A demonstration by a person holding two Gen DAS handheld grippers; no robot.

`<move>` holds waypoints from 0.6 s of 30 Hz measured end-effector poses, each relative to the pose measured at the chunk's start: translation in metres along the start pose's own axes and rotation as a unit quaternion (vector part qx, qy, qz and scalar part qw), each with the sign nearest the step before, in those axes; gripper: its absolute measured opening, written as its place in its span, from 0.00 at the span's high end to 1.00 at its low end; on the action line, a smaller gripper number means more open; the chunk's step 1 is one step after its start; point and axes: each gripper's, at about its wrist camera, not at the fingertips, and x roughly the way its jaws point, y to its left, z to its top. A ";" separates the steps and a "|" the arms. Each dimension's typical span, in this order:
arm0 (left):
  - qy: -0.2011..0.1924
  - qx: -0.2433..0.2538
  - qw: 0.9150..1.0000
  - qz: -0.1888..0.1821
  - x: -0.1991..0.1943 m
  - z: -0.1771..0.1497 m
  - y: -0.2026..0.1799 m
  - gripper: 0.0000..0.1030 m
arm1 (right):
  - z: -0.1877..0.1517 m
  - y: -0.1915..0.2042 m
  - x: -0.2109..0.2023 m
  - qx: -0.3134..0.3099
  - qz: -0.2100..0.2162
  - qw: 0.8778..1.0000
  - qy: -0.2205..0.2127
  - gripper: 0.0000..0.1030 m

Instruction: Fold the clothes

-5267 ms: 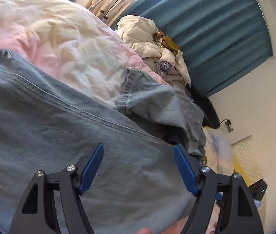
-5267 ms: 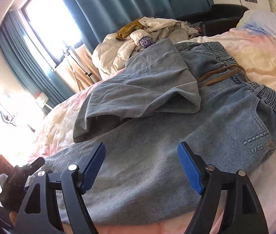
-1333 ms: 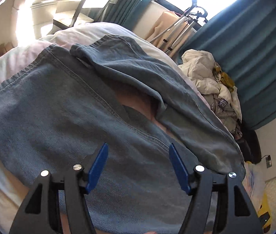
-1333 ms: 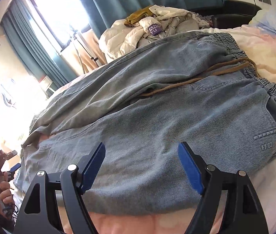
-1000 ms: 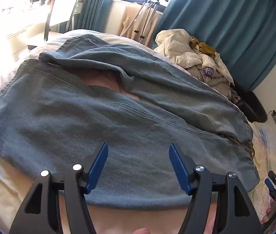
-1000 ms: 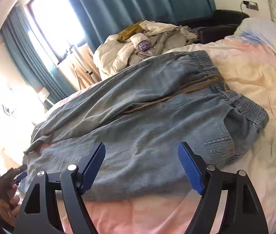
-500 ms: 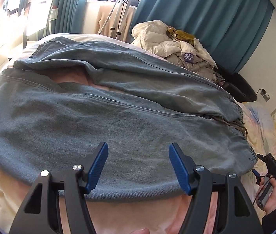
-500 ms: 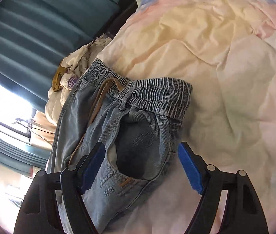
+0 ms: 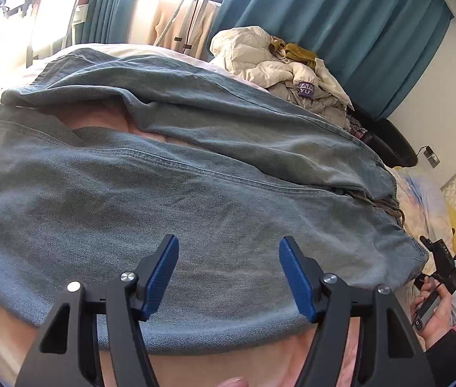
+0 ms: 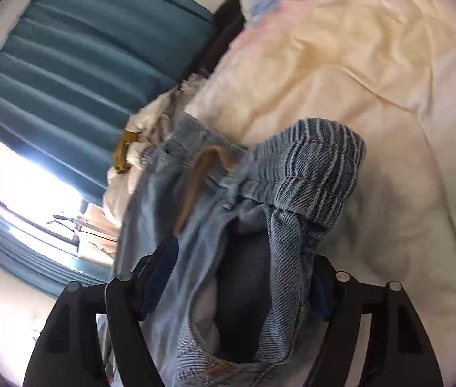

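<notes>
— Why are our light-blue denim trousers [image 9: 169, 200] spread flat on the pastel quilted bed cover [image 10: 373, 64]?

— So we can fold them. Our right gripper [image 10: 244, 277], closing, has the ribbed waistband [image 10: 318, 174] between its fingers — a second ago it hung back. Our left gripper [image 9: 228, 274] hovers wide, empty.

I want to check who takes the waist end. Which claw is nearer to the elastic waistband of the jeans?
Right. The right claw is closing around the jeans just below the elastic waistband, denim between its fingers. The left claw hovers open over the near leg, far from it.
</notes>
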 end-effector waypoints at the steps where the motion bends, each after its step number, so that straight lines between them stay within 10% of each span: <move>1: -0.002 0.000 1.000 0.002 -0.001 0.000 0.000 0.35 | 0.000 0.011 -0.003 -0.020 0.007 1.000 -0.004 0.36; 6: -0.006 -0.003 1.000 0.009 -0.002 -0.001 0.003 0.35 | -0.003 0.013 -0.001 -0.028 -0.030 0.999 0.010 0.44; 9: -0.008 -0.006 1.000 0.004 -0.002 -0.002 0.005 0.35 | -0.005 -0.021 0.011 0.017 -0.071 0.996 0.045 0.86; 13: -0.013 -0.004 1.000 0.012 -0.001 -0.001 0.005 0.35 | -0.005 -0.040 0.017 0.043 -0.088 0.993 0.059 0.92; 18: -0.015 -0.012 0.999 0.032 -0.003 -0.003 0.009 0.35 | -0.003 0.034 -0.008 -0.125 -0.118 0.985 -0.017 0.94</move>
